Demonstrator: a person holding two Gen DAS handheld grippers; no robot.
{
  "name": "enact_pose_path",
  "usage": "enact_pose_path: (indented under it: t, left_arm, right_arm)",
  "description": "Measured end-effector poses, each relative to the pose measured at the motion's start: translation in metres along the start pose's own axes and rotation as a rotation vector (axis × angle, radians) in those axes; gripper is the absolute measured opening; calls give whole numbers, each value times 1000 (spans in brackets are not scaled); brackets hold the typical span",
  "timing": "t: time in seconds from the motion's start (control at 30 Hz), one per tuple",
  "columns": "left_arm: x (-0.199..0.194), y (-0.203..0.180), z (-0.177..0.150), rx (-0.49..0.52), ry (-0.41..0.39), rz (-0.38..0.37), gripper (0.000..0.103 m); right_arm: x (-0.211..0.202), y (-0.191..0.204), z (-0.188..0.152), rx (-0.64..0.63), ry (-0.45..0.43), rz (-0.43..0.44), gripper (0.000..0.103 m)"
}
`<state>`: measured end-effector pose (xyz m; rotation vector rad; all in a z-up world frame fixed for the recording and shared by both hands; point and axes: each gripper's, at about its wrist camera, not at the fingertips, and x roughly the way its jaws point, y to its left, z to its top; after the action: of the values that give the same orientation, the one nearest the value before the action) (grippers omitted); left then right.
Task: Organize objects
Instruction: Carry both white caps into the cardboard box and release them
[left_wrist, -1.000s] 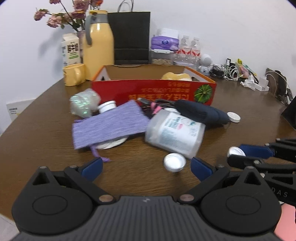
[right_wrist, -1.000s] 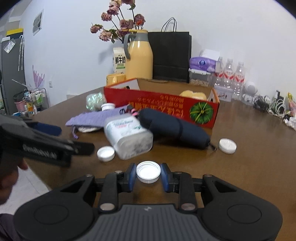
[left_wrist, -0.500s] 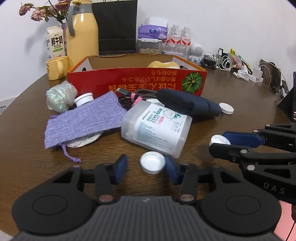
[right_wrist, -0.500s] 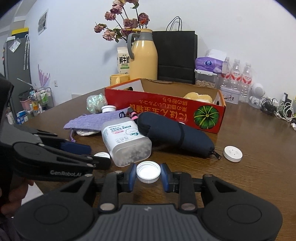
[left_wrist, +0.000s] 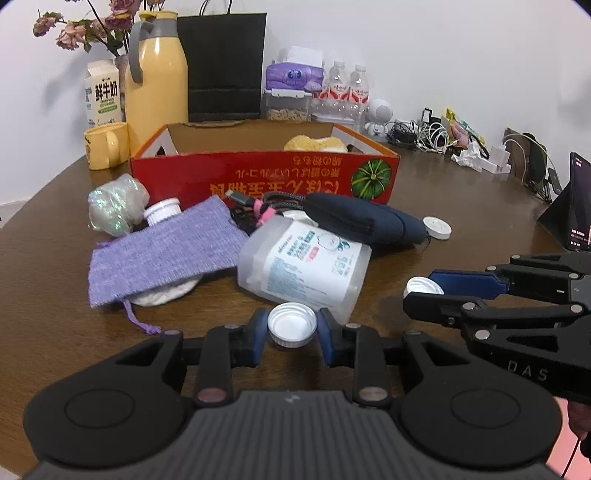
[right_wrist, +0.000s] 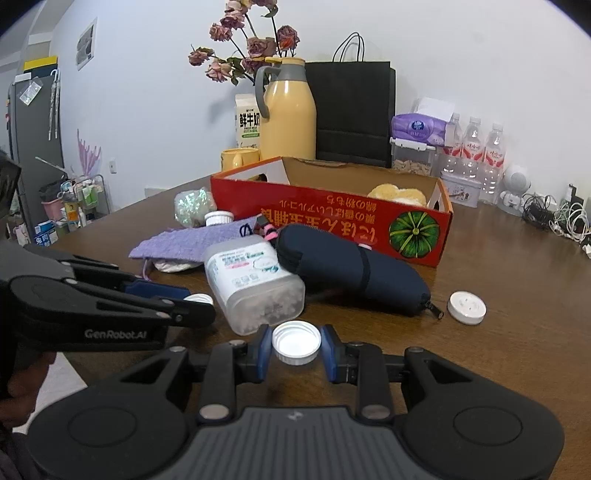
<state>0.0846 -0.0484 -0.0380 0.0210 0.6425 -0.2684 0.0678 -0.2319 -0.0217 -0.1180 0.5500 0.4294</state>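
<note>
My left gripper is shut on a white bottle cap, just in front of the clear plastic bottle lying on its side. My right gripper is shut on a second white cap; it shows at the right of the left wrist view with its cap. A purple knit pouch, a navy pouch, a cable and an iridescent wad lie before the red cardboard box.
A third white lid lies on the brown table right of the navy pouch. Behind the box stand a yellow thermos, milk carton, yellow mug, black bag, water bottles and cables.
My left gripper moved forward and its fingers closed on the white cap by the clear bottle. My right gripper kept its cap and shifted slightly.
</note>
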Motion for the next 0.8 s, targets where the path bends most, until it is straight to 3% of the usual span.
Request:
enact_pose_path:
  t: [0.43, 0.8]
  left_arm:
    - [-8, 15, 52, 27, -137, 23, 29]
    - [31, 38, 124, -16, -224, 58, 29]
  right_arm:
    - [10, -8, 54, -41, -103, -19, 27]
    - [59, -16, 118, -54, -164, -46, 27]
